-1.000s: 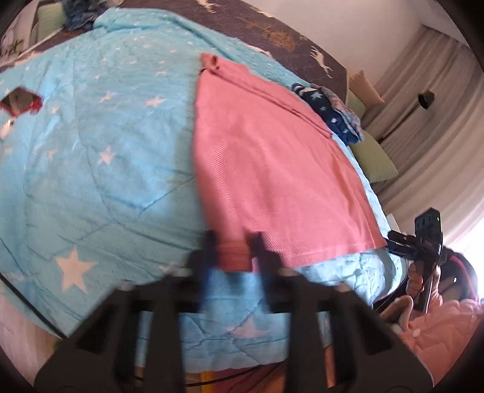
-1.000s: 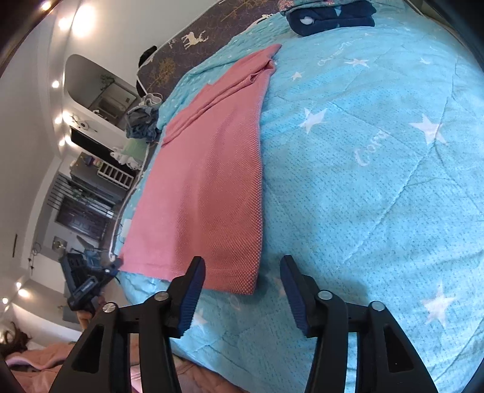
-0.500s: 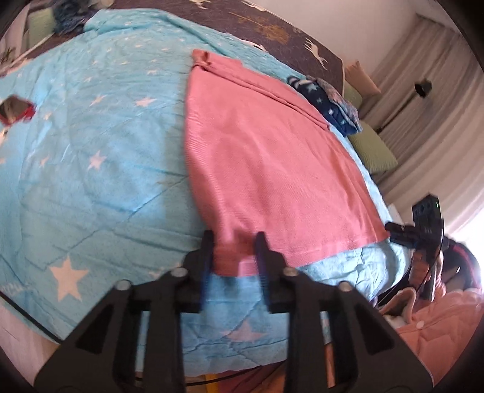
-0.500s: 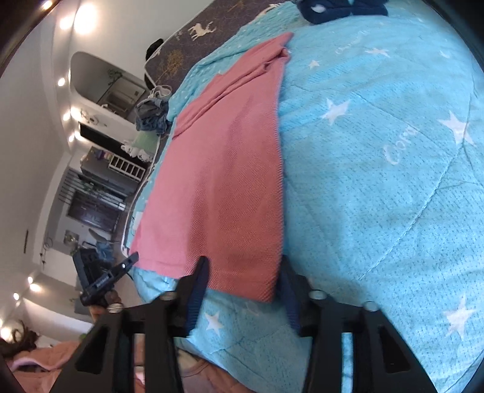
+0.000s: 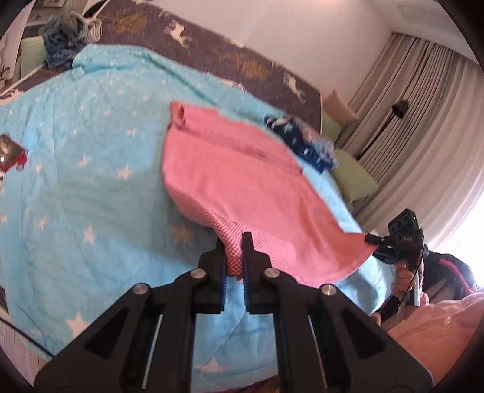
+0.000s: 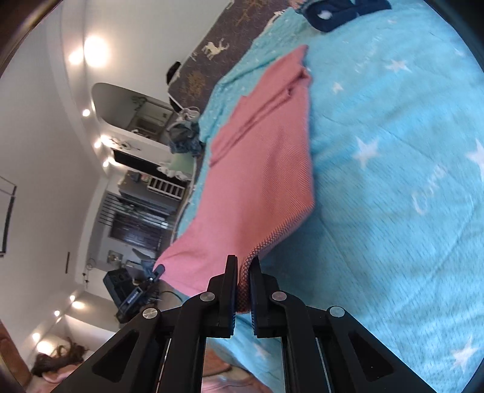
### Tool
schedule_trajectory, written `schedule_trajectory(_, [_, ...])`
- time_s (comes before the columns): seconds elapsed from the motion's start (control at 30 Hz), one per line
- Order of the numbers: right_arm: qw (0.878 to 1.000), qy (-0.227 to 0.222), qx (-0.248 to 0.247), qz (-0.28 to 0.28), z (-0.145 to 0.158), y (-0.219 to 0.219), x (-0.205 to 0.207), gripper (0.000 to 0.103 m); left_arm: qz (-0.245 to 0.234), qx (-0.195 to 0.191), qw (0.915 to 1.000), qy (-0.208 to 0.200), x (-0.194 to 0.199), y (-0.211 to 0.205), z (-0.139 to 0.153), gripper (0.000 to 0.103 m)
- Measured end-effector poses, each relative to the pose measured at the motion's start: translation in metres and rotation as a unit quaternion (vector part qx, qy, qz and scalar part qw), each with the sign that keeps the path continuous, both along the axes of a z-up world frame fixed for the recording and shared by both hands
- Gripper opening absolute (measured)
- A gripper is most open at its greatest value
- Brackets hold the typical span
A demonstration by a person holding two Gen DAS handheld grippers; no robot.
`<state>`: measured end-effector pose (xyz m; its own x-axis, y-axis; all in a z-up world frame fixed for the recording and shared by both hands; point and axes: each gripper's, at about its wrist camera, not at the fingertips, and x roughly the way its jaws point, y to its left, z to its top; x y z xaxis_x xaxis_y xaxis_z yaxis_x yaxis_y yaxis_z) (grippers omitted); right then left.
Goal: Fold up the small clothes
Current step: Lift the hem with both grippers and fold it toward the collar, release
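A pink knit garment (image 5: 242, 181) (image 6: 263, 181) lies spread on a light blue star quilt (image 5: 90, 196) (image 6: 393, 211). My left gripper (image 5: 233, 241) is closing tight on the near hem corner, pads pressing the cloth, and that corner is raised off the quilt. My right gripper (image 6: 244, 263) is closing the same way on the other near corner, also lifted. In the left wrist view the right gripper (image 5: 375, 238) shows at the far right with the hem stretched to it. The left gripper (image 6: 151, 275) shows in the right wrist view.
Folded navy star-print clothes (image 5: 305, 145) (image 6: 338, 12) lie beyond the pink garment near the headboard. A red-edged object (image 5: 10, 151) sits on the quilt at the left. A green pillow (image 5: 354, 178) and curtains stand past the bed's right side. A heap of blue clothes (image 5: 60, 39) lies at the far corner.
Both grippers went from open around the hem corners to shut on them. Both corners have risen off the quilt, and the near hem now hangs stretched between the two grippers.
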<state>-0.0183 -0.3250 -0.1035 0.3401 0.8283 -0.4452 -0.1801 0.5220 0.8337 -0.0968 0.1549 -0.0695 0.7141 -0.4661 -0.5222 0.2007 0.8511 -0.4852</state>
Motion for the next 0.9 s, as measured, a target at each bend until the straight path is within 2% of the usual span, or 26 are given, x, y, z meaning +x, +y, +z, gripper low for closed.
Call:
schedule_trajectory(0.2, [0.999,-0.047,0.018,-0.007,0.032,-0.002,0.019,0.006,0.006,0.003,0.9987,-0.051,0.029,0.003,0.027,0.01])
schedule_trajectory(0.33, [0.997,-0.074,0.023,-0.023,0.056,-0.006,0.036,0.006,0.017,-0.001,0.9976,-0.067,0.058,0.006,0.044,0.01])
schedule_trajectory(0.43, [0.995,-0.089,0.012,-0.033,0.076,-0.004,0.059,0.006,0.018,-0.006,0.9966,-0.081,0.09,0.007,0.062,0.01])
schedule_trajectory(0.67, [0.99,-0.125,-0.025,-0.058,0.113,0.001,0.114,0.006,0.005,0.029,0.9941,-0.104,0.162,-0.009,0.1,0.01])
schedule_trajectory(0.9, [0.983,-0.146,-0.069,-0.086,0.127,0.004,0.173,0.006,0.017,0.055,0.9936,-0.097,0.234,-0.015,0.107,0.01])
